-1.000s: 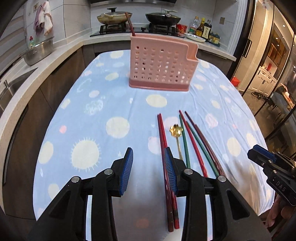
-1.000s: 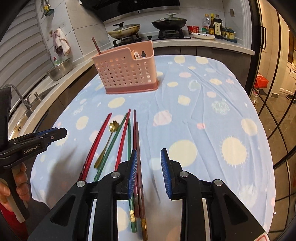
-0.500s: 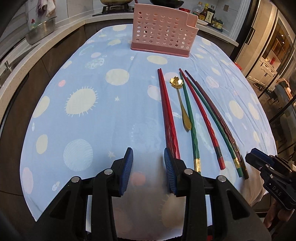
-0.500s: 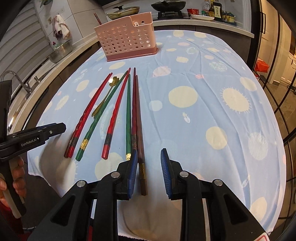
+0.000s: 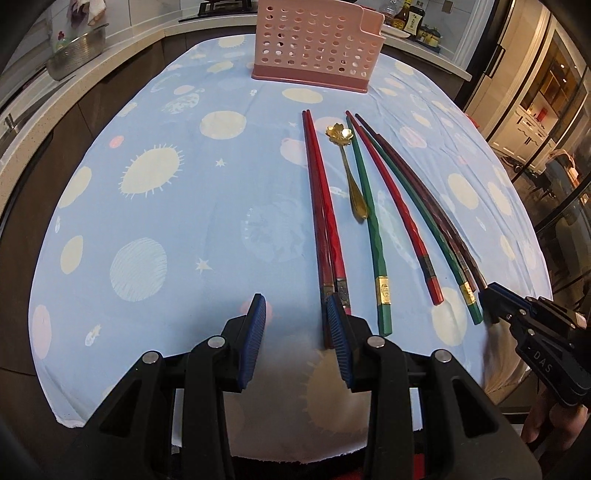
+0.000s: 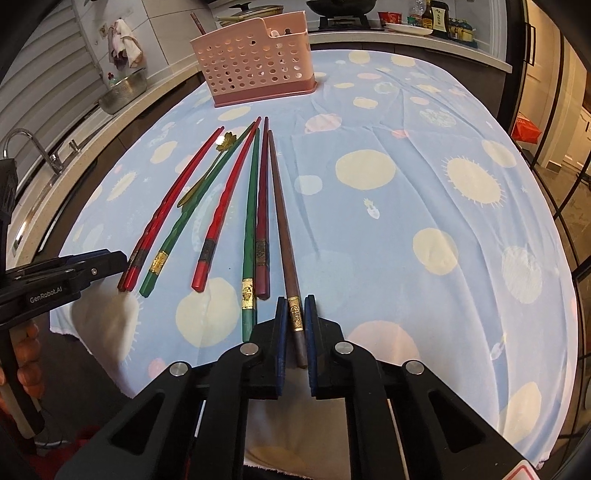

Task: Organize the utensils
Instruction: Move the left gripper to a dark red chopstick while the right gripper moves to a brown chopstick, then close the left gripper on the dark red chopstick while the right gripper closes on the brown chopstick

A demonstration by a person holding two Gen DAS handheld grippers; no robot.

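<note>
Several red, green and dark chopsticks and a gold flower spoon (image 5: 351, 177) lie in a fan on the blue dotted tablecloth (image 5: 184, 229). A pink perforated utensil basket (image 5: 314, 48) stands upright at the far end. My left gripper (image 5: 295, 314) is open just above the cloth, its right pad over the near ends of the red chopstick pair (image 5: 321, 206). My right gripper (image 6: 295, 314) has its jaws closing onto the gold-banded near end of the brown chopstick (image 6: 280, 206), and the pads press its sides. The basket (image 6: 258, 70) holds a few utensils.
A metal bowl (image 5: 74, 55) and a tap (image 6: 22, 144) sit on the counter at the left. Pans and sauce bottles (image 6: 439, 18) stand behind the basket. The cloth's near edge hangs just below both grippers. A person's fingers (image 6: 26, 369) hold the left gripper's handle.
Both grippers drew back and sank to the chopsticks' near ends. The right jaws went from apart to shut on the brown chopstick. The left jaws kept their gap.
</note>
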